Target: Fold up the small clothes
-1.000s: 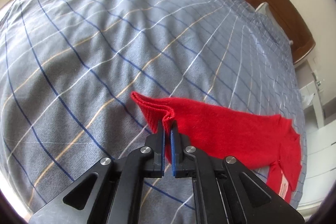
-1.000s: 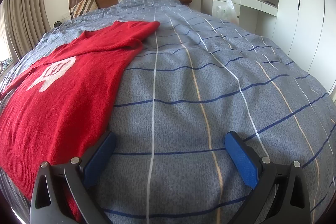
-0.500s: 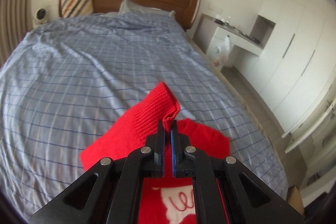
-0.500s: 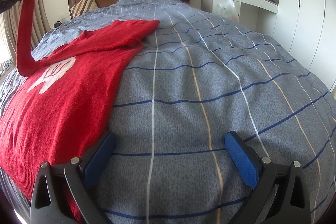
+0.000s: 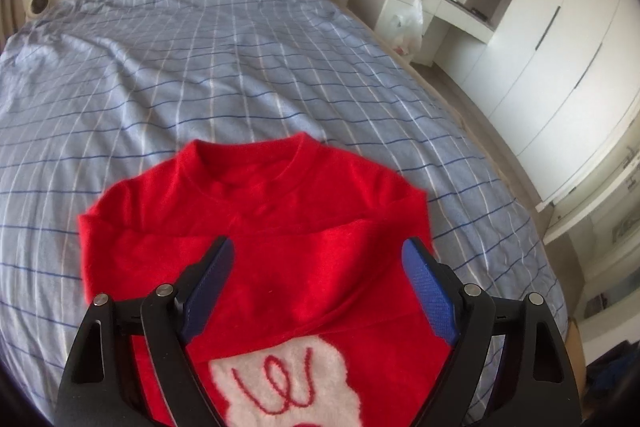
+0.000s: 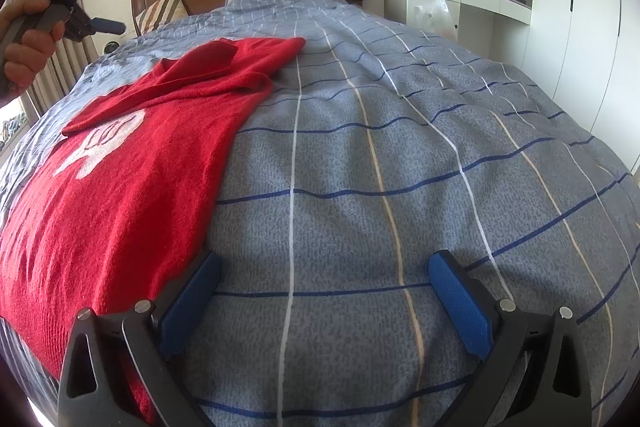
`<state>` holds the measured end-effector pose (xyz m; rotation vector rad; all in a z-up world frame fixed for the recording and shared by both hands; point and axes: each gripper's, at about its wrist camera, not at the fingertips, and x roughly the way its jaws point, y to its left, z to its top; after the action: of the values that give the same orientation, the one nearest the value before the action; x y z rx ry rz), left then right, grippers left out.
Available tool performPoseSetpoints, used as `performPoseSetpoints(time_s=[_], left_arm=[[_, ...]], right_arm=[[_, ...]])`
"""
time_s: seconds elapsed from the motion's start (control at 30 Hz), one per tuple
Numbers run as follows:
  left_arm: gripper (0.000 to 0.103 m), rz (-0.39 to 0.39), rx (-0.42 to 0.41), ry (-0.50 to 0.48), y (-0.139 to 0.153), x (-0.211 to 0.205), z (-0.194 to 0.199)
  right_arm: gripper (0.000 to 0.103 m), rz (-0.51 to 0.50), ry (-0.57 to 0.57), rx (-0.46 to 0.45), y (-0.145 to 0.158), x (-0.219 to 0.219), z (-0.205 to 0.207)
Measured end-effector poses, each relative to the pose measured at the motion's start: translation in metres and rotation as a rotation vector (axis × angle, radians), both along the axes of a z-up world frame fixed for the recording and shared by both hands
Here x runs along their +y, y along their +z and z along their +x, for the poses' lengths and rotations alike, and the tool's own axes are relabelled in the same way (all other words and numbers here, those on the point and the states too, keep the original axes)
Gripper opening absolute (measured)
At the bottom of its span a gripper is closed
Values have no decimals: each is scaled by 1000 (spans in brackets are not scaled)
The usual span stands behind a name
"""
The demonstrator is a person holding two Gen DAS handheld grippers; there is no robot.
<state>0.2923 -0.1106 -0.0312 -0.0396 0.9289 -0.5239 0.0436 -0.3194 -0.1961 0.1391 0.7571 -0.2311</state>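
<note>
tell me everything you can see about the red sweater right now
The red sweater is a fuzzy knit with a round ribbed collar and a white patch with red squiggles on the chest. It lies flat, front up, on the blue checked bedspread. Both sleeves are folded inward and cross over the chest, one partly covering the white patch in the right wrist view. Neither gripper touches it: the left gripper hovers open above it, and the right gripper sits open beside its hem.

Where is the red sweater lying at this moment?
The red sweater lies flat on the checked bedspread, left of the open right gripper and directly below the open left gripper.
</note>
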Motion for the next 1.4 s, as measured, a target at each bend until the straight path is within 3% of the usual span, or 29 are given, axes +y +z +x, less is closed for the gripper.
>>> performPoseSetpoints(time_s=[0.17, 0.3, 0.5, 0.7, 0.93, 1.03, 1.1, 1.17, 1.23, 1.27, 1.33, 1.4], left_arm=[[94, 79, -54, 74, -13, 80, -32], [94, 146, -23, 127, -42, 133, -67], [94, 98, 43, 245, -77, 191, -117], [94, 132, 11, 319, -95, 216, -146], [94, 110, 2, 389, -108, 237, -156], [94, 113, -36, 419, -110, 246, -158], [94, 87, -47, 439, -113, 253, -160], [94, 46, -50, 448, -121, 261, -162], [94, 25, -67, 449, -129, 266, -164], [94, 25, -84, 448, -132, 266, -166], [95, 41, -132, 434, -135, 262, -171], [97, 76, -167, 417, -137, 257, -175]], right_arm=[[103, -3, -3, 3, -1, 0, 1], [103, -3, -2, 3, -1, 0, 1], [103, -7, -4, 1, -1, 0, 1], [103, -15, -6, -5, -2, 1, 0], [103, -13, -5, -5, -1, 2, -1], [102, -15, -30, 0, 14, 0, -8], [101, -22, -42, -65, 36, -1, -20], [89, 50, -10, -121, 65, -5, -18], [68, 165, 47, -113, 93, -11, 5], [63, 242, 89, -92, 104, -12, 24], [34, 422, 163, -22, 115, -13, 72], [22, 613, 178, 58, 108, -15, 125]])
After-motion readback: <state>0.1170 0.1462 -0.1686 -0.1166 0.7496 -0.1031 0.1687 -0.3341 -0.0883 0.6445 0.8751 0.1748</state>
